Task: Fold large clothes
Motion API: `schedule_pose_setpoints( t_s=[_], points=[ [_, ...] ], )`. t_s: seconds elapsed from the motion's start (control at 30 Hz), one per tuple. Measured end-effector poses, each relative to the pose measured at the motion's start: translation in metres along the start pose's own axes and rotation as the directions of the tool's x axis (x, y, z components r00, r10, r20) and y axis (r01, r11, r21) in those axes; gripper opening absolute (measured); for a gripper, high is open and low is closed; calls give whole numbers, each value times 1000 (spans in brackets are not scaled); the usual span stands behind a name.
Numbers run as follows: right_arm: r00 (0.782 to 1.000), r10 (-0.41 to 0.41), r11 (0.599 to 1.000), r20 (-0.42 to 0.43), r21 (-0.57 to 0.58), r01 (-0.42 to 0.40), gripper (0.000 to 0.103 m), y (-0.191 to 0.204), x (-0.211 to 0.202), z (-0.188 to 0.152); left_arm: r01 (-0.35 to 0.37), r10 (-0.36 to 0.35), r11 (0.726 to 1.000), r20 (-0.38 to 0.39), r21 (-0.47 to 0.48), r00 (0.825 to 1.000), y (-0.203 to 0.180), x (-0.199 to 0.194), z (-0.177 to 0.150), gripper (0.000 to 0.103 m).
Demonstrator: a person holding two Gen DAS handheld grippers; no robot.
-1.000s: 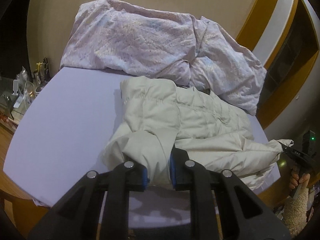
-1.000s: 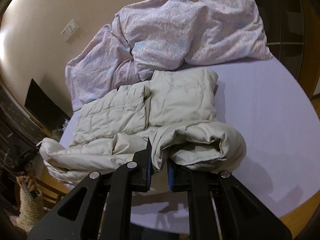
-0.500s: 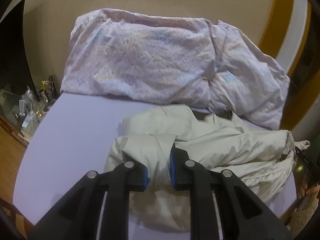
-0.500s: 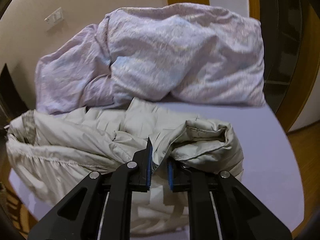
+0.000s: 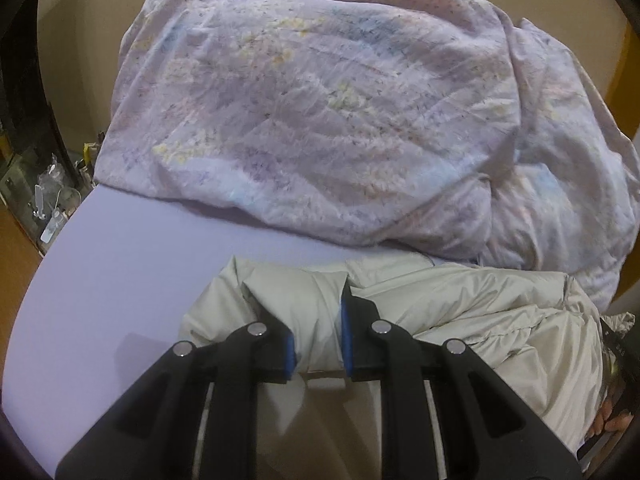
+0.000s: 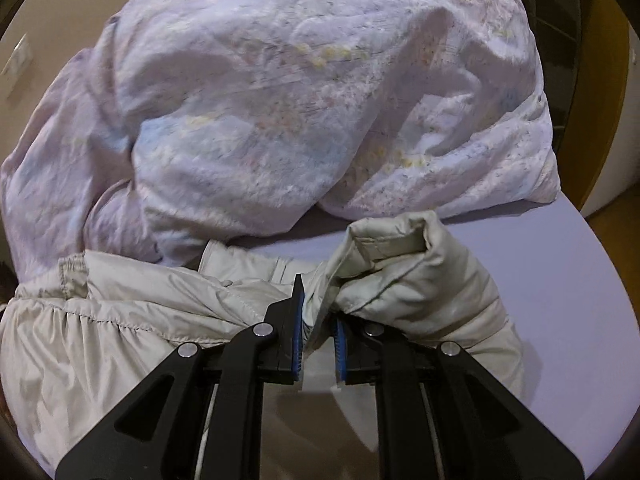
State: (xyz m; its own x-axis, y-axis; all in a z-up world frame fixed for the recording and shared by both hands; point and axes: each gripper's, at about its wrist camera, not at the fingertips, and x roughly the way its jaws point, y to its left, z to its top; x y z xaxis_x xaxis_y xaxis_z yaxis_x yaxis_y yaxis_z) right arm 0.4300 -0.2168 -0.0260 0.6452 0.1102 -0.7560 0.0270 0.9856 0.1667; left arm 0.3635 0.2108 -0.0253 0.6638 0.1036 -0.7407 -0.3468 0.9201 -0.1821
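Note:
A cream quilted puffer jacket (image 5: 480, 320) lies bunched on the lavender bed sheet (image 5: 120, 272), its far edge close to the duvet. My left gripper (image 5: 318, 320) is shut on a thick fold of the jacket at its left end. My right gripper (image 6: 318, 320) is shut on a thinner fold of the jacket (image 6: 420, 276) at its right end, where a rolled cuff or collar stands up. The jacket's gathered hem (image 6: 80, 312) runs to the left in the right wrist view. The part of the jacket below the fingers is hidden.
A large crumpled floral duvet (image 5: 320, 112) fills the back of the bed, also in the right wrist view (image 6: 280, 112). A cluttered side table (image 5: 44, 200) stands at the left. A wooden door frame (image 6: 600, 120) is at the right. The bed sheet (image 6: 580, 320) extends right.
Both grippers have carried the near edge of the jacket forward toward the duvet, folding it over itself. The jacket's visible spread has shrunk and the duvet looms much closer.

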Motion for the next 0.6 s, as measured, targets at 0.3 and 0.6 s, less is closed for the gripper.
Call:
schedule_pose_setpoints(
  t_s=[0.3,0.6],
  points=[
    [990,127,985,57,111,-133,25,-23,16,4,-60,60,998,58,1,996,-15,33,1,27],
    [962,271,938,37,215,-272,80,-45,-14,31,72,-71,996,19,-61,997,-6,29,18,71]
  ],
)
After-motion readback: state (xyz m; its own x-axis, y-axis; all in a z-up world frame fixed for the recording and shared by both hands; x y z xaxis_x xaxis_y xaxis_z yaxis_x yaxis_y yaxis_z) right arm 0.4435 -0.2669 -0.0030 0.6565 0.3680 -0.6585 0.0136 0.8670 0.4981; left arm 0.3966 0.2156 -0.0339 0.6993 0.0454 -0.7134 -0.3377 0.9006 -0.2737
